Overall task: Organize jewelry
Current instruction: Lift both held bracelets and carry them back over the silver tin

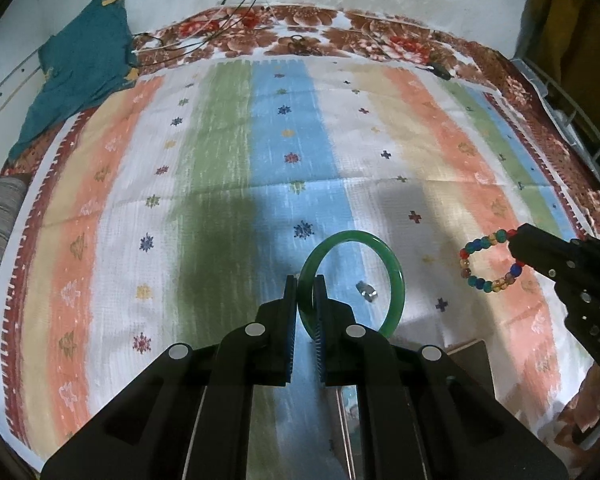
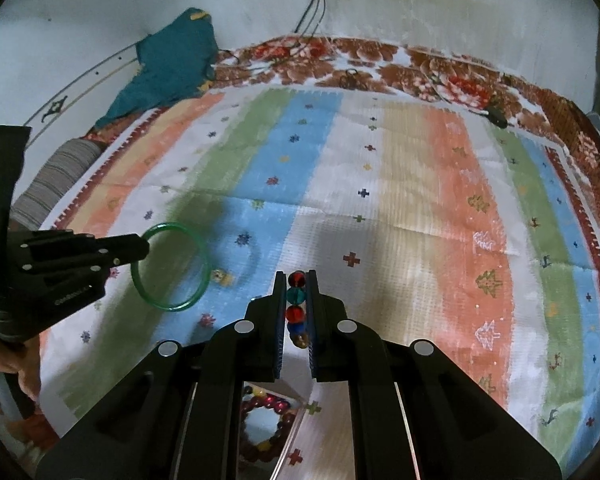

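Both tongs loaded and clear of the bed: drop risk on both pieces.

My left tongs (image 1: 305, 280) are clamped on the rim of the green bangle (image 1: 394, 276), which hangs above the striped cloth (image 1: 228, 152). My right tongs (image 2: 297, 276) are pinched on the beaded bracelet (image 2: 295, 294). The bangle looks smooth and is gripped at one edge, so a jolt could swing it out. The round beads could roll between the pads. A small ring (image 1: 366, 291) lies loose below.
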Demonstrator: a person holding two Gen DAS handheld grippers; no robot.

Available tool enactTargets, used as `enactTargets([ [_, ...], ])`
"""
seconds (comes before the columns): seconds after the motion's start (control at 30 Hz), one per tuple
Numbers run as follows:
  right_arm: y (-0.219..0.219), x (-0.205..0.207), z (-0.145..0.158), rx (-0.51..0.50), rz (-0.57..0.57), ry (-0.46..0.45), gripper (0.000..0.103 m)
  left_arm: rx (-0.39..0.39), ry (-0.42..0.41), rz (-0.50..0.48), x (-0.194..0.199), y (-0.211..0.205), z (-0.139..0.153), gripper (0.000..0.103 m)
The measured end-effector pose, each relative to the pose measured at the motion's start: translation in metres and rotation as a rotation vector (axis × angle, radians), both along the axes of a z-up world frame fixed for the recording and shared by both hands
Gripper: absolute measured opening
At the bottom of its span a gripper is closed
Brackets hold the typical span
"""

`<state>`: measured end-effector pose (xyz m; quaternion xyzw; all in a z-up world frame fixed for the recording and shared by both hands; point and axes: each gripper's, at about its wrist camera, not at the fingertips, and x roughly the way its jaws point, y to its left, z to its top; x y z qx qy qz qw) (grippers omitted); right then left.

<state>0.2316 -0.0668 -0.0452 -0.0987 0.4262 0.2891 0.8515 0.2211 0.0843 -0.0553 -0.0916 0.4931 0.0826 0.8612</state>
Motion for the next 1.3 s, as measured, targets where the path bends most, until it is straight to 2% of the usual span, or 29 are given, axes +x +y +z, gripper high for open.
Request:
enactTargets([
  [0.23,-0.006,-0.019,0.009,0.037,0.023,-0.011,0.010,-0.018,-0.022,0.005,-0.018,-0.002,0.008,0.007],
  [0.53,-0.010,-0.039,0.010,0.026,0.035,-0.028,0.010,-0.023,-0.061,-0.023,-0.044,-0.021,0.022,0.008],
  [1.3,-0.020,-0.087,0.004,0.030,0.077,-0.001,0.010,0.001,-0.085,-0.061,-0.087,-0.058,0.028,0.008],
])
